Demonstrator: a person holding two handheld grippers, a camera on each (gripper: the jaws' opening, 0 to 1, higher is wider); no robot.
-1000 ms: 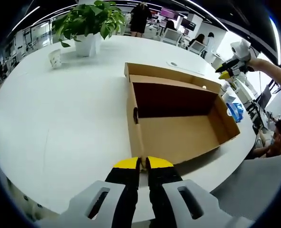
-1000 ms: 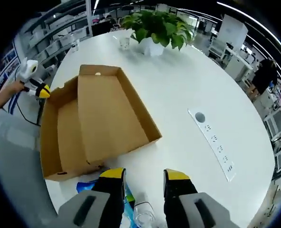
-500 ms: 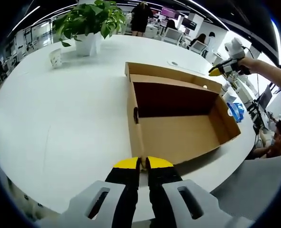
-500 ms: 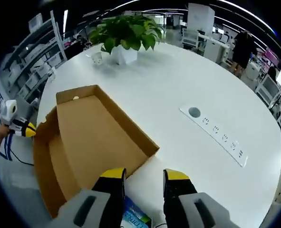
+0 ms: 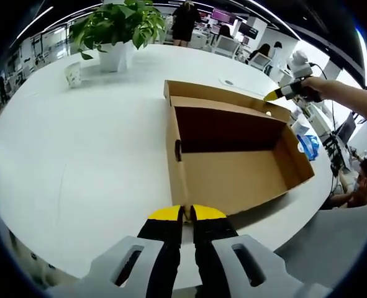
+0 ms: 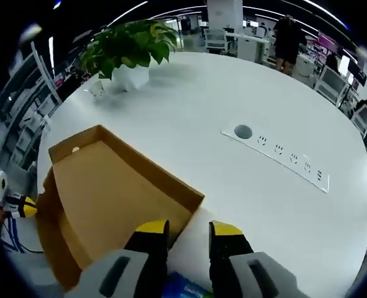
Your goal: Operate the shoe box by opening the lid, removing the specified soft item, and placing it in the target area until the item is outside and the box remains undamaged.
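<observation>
Right gripper (image 6: 189, 228) has swung from 2 toward 1 o'clock above the open shoe box (image 5: 233, 155), jaws apart, empty. Left gripper (image 5: 186, 213) stays closed, empty.

Light: bright, even, from ceiling strip lights (image 5: 276, 22) | Glare: white table (image 5: 77, 155) washes out | Shadows: soft, dark inside shoe box (image 5: 233, 130) | Edges: strong fisheye bending, blurred.
</observation>
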